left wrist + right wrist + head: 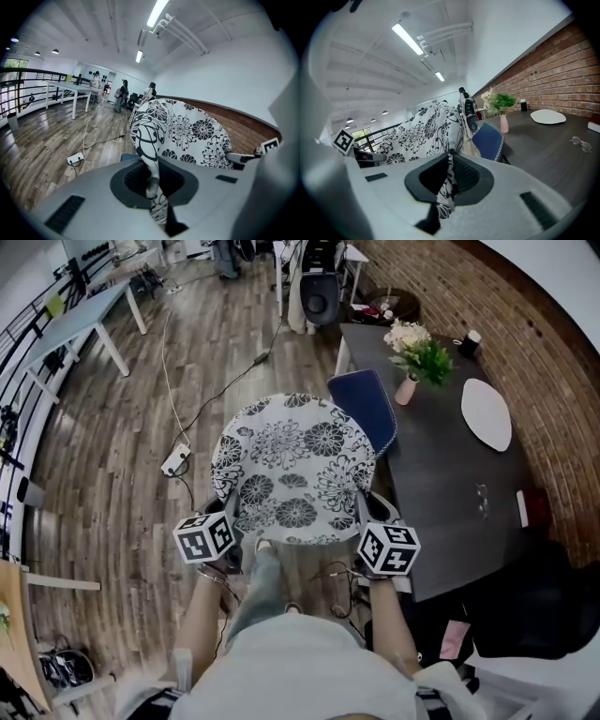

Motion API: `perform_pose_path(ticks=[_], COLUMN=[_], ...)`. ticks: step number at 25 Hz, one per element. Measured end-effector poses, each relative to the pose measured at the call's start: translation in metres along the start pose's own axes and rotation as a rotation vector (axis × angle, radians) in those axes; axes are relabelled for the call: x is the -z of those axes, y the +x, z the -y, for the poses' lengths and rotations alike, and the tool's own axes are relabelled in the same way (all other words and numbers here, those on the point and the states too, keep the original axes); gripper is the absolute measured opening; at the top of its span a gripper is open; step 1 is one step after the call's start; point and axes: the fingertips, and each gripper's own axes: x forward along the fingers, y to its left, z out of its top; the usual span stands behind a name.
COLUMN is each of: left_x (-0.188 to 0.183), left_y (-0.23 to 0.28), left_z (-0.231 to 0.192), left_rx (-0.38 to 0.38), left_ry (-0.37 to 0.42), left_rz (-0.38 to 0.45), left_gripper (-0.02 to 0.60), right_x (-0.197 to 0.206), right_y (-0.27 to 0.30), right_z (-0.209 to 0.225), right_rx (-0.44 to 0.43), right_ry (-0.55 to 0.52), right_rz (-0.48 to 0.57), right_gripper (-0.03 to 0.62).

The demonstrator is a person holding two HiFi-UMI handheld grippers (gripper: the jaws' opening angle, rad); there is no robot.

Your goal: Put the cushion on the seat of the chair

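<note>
Your left hand-held gripper (230, 517) and right hand-held gripper (364, 512) each pinch the cushion (292, 465) rim beside the chair (367, 407); likely mid-carry, next lower it flat there.

no readable text, label, brand, number or sign showing in any view. only printed marks: black-and-white square coded patterns sitting on white marker cube (204, 538) of left gripper (152, 180) and on matching white cube (388, 547) of right gripper (449, 180); not reading as letters or digits.
</note>
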Motion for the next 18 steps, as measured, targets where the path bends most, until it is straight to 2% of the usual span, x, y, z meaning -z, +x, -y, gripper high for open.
perform_pose_path(ticks=[3,6,11,14,18], left_x=[0.013,0.010,0.035,0.020,-0.021], left_y=[-0.009,-0.009,-0.040,-0.023,0.022], left_z=[0.009,0.010,0.037,0.024,-0.013], left_rx=[-0.011,-0.018,-0.006,0.014,0.044], left_ry=[-0.025,-0.015,0.002,0.006,-0.001], left_rz=[0.004,0.010,0.042,0.047,0.034], left_gripper=[0.017,0.017,0.017,0.017,0.017], right_x=[0.003,0.003,0.017,0.008,-0.017], right_y=[-0.014,-0.018,-0.064,-0.046,0.013], right_z=[0.006,0.009,0.018,0.013,-0.003], right_rx=[-0.008,0.007,0.006,0.020,0.051], right_ry=[-0.011,-0.023,-0.030,-0.036,-0.040], right_rz=[-0.016,-0.016,0.015,0.027,0.021], right_gripper=[0.028,0.028,0.028,0.028,0.028])
